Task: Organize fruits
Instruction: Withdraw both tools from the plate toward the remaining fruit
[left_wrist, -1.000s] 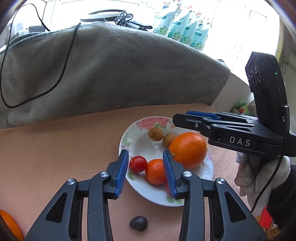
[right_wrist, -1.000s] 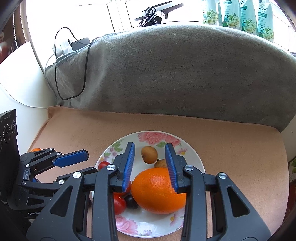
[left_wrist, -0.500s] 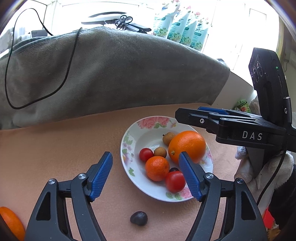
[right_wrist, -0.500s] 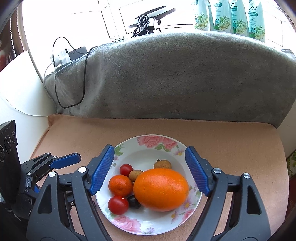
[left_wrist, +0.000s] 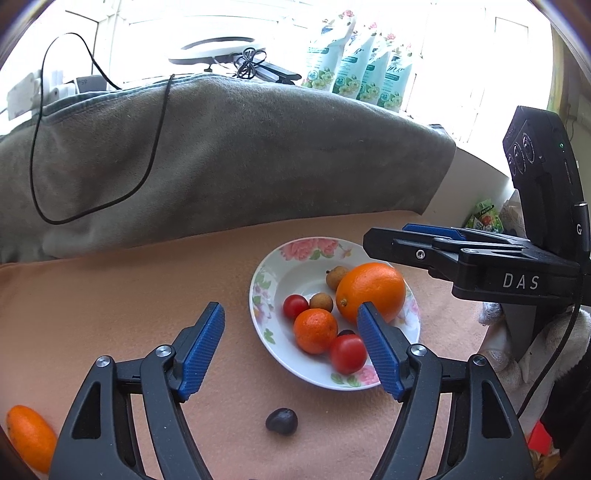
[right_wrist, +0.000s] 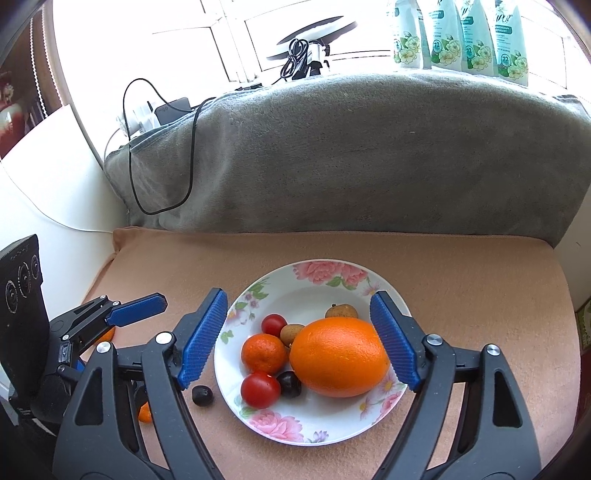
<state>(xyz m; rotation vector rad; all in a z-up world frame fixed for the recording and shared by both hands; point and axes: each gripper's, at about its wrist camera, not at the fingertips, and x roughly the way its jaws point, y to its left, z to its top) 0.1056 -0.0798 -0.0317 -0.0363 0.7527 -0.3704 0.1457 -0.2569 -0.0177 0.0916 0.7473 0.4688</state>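
A white floral plate (left_wrist: 258, 295) (right_wrist: 229, 354) on the peach cloth holds a big orange (left_wrist: 371, 291) (right_wrist: 340, 356), a mandarin (left_wrist: 316, 330) (right_wrist: 264, 352), two red tomatoes (left_wrist: 348, 353) (right_wrist: 260, 389), two brown longans (left_wrist: 321, 301) (right_wrist: 291, 332) and a dark fruit (right_wrist: 289, 384). My left gripper (left_wrist: 289, 308) hovers open over the plate's left side, holding nothing. Wide open and empty, my right gripper (right_wrist: 299, 295) hangs above the orange. Another dark fruit (left_wrist: 281, 421) (right_wrist: 202, 396) lies on the cloth just off the plate.
A small orange fruit (left_wrist: 31, 437) sits on the cloth at the far left. A grey blanket (left_wrist: 240, 158) with a black cable rises behind the cloth. Detergent pouches (right_wrist: 461, 33) line the windowsill. A gloved hand (left_wrist: 554, 343) holds the right gripper.
Both grippers went from nearly shut to wide open and drew back a little from the plate. One longan shifted nearer the mandarin; the fruit stays on the plate.
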